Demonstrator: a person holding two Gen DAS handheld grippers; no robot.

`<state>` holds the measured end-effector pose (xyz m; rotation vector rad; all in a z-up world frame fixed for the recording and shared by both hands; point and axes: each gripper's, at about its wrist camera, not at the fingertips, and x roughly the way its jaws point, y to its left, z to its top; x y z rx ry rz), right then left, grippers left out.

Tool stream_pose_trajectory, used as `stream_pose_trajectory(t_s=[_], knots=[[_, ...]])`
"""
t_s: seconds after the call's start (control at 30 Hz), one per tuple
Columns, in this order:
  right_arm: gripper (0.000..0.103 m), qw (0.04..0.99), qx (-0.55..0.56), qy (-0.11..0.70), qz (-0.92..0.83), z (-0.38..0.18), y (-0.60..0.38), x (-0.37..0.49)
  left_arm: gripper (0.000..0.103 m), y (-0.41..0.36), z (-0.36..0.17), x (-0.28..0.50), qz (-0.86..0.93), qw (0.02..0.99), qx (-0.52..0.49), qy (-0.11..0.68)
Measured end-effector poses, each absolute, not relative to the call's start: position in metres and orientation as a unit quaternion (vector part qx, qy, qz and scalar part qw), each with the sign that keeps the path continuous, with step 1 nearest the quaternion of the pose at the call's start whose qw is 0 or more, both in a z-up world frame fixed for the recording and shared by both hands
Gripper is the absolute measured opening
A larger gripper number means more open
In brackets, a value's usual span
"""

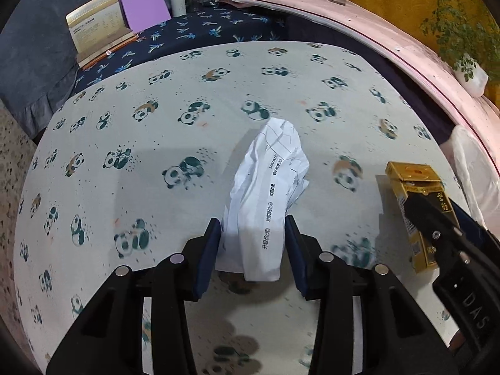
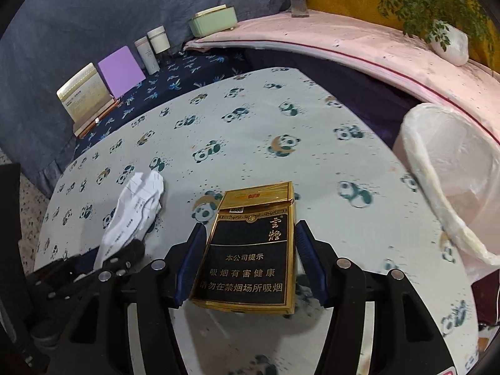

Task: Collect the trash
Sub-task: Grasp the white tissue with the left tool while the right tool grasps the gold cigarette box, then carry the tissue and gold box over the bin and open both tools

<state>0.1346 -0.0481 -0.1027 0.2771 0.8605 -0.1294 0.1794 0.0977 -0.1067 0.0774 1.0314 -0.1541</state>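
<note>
Cig pack [image 2: 250, 250] long axis runs fwd, lid end away, in right tongs [image 2: 250, 250].

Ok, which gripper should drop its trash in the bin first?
Right. The right gripper holds the cigarette pack with the lined bin just off its right; the left gripper, with the crumpled paper, sits farther away.
</note>
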Motion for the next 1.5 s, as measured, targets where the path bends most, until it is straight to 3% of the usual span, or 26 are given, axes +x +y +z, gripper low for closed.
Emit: stream_pose_trajectory(t_s=[0.23, 0.3, 1.5], knots=[[0.056, 0.903, 0.15, 0.397, -0.072, -0.089, -0.076, 0.107, 0.039, 0.067, -0.083, 0.148, -0.09, 0.875, 0.054, 0.473], [0.056, 0.905, 0.155, 0.388, -0.074, -0.084, -0.086, 0.098, 0.034, 0.058, -0.077, 0.141, -0.096, 0.877, 0.059, 0.468], [0.056, 0.9, 0.227, 0.33, -0.174, -0.065, -0.228, 0.016, 0.033, -0.106, -0.041, 0.093, -0.221, 0.862, 0.126, 0.438]])
